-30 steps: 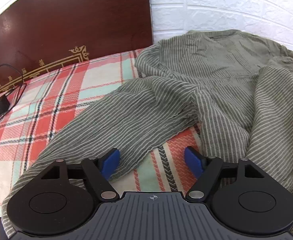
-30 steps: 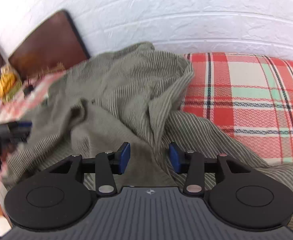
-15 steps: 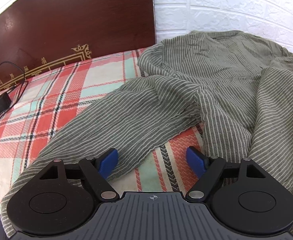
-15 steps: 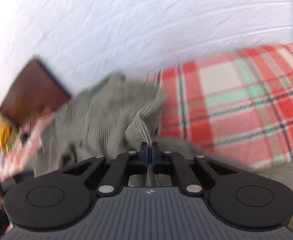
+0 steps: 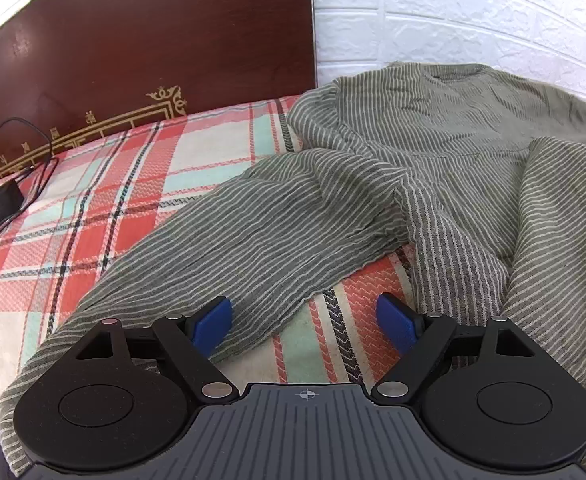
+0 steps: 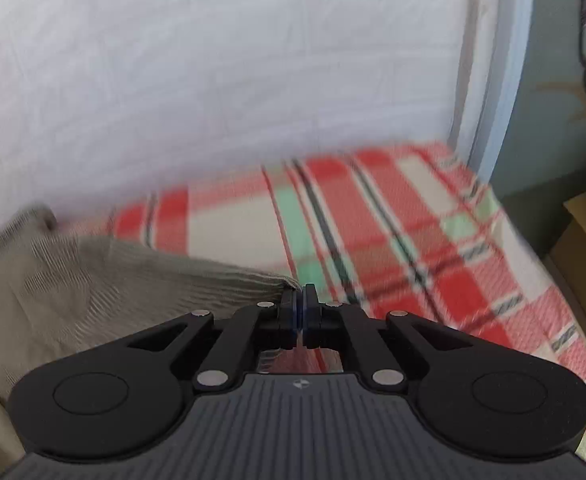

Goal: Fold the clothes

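A crumpled grey-green striped garment (image 5: 433, 184) lies on a red, white and mint plaid bedspread (image 5: 105, 208). One long flap of it runs toward the lower left of the left wrist view. My left gripper (image 5: 305, 320) hovers open low over that flap's edge, its left blue pad above the cloth and nothing between the fingers. In the blurred right wrist view my right gripper (image 6: 302, 304) is shut on an edge of the same garment (image 6: 105, 280), which stretches away to the left over the bedspread (image 6: 393, 232).
A dark wooden headboard (image 5: 141, 52) with gold trim stands behind the bed. A black charger with its cable (image 5: 3, 200) lies at the far left. A white brick-pattern wall (image 5: 473, 16) backs the bed. The bed's right edge (image 6: 569, 300) meets a teal wall.
The right gripper went from open over the garment to shut on its edge, then swung right, dragging the cloth toward the plaid area. The left gripper barely moved and stays open.
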